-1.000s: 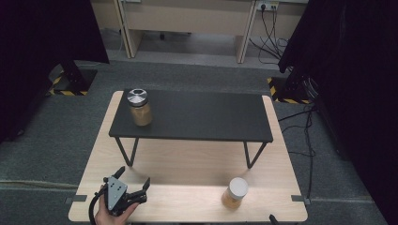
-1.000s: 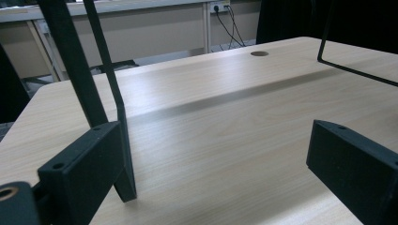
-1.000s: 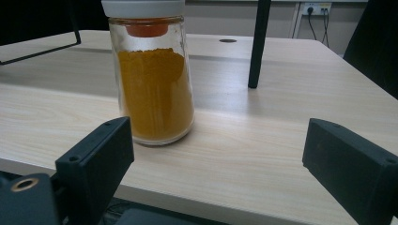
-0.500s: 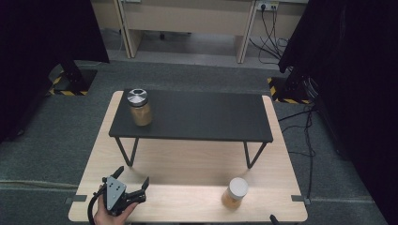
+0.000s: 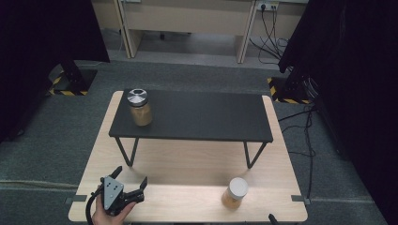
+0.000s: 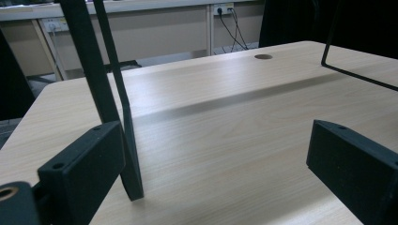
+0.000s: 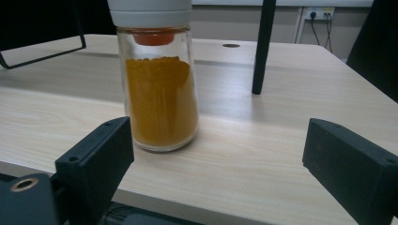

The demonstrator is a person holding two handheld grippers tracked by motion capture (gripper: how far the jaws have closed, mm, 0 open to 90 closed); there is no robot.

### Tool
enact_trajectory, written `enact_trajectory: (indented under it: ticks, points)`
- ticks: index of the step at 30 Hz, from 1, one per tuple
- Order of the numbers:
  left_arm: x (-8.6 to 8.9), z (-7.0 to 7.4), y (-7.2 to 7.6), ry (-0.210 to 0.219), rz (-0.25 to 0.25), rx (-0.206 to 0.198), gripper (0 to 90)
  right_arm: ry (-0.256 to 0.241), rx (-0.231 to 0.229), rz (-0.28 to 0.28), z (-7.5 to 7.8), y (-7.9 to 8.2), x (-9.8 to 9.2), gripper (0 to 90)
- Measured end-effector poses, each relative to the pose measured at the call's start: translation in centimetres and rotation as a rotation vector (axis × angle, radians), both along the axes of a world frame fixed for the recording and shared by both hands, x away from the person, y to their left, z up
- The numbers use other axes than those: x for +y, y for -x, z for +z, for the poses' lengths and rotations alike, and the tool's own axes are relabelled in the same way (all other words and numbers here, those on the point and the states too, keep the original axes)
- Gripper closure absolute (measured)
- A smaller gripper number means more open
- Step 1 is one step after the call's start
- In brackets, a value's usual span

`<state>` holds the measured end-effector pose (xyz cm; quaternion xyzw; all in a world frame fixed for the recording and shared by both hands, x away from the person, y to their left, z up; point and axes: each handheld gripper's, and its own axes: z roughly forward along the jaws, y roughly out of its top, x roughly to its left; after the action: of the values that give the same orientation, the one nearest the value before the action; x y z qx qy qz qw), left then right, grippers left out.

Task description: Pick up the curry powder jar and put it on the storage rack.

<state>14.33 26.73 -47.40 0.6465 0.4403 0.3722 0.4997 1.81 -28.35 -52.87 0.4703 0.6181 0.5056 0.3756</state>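
A glass jar of yellow powder with a white lid stands upright near the wooden table's front right. In the right gripper view this jar rises just beyond my right gripper, ahead of its left jaw; the jaws are wide open and hold nothing. A second jar with a silver lid stands on the left end of a black raised shelf. My left gripper hovers open over the table's front left corner, held by a hand. Between its spread jaws is bare wood, with a shelf leg close to the left jaw.
The shelf's thin black wire legs stand on the light wooden table. Grey carpet surrounds the table, with black curtains at both sides and desks behind. A cable hole lies in the tabletop far off.
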Motion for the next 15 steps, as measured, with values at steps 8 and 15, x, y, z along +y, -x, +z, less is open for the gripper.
enact_trajectory:
  ticks: [8, 15]
  points:
    - [0.34, 0.04, -0.03, 0.0, 0.012, 0.006, 4.0, 0.009, -0.011, 0.056, 0.13, -0.37, 0.25, 9.0]
    - [0.29, 0.04, -0.03, 0.009, 0.003, 0.003, 4.0, 0.025, -0.007, 0.067, 0.21, -0.52, 0.85, 8.6]
